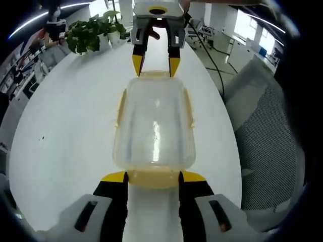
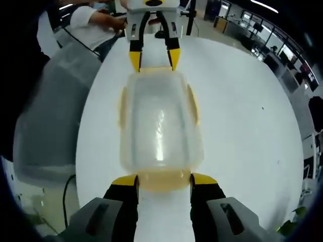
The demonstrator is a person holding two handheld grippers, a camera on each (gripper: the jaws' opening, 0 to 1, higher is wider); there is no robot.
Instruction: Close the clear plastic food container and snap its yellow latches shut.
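Left tool (image 1: 154, 177) seen wide at container's (image 1: 154, 128) near end latch (image 1: 154, 179); nothing gripped. Right tool (image 1: 155, 63) set wide at far end latch (image 1: 154, 74). Container laid on white desk (image 1: 65, 116), long axis running tool to tool, each end equally near. Lid seated; body clear, empty, side latches (image 1: 121, 108) yellow. Plant (image 1: 93, 31) noted beyond.

An open-plan office or lab floor, seen from my two views; I work at a large white oval table (image 1: 65, 131), the landmark for what follows; at its far end stand potted green plants (image 1: 93, 31); beyond the table's edge, rows of desks with monitors (image 2: 262, 48) recede under strip ceiling lights (image 1: 40, 19); beside the table stands a grey mesh-backed chair (image 1: 270, 131); a black cable (image 1: 212, 60) trails along the pale floor next to it.
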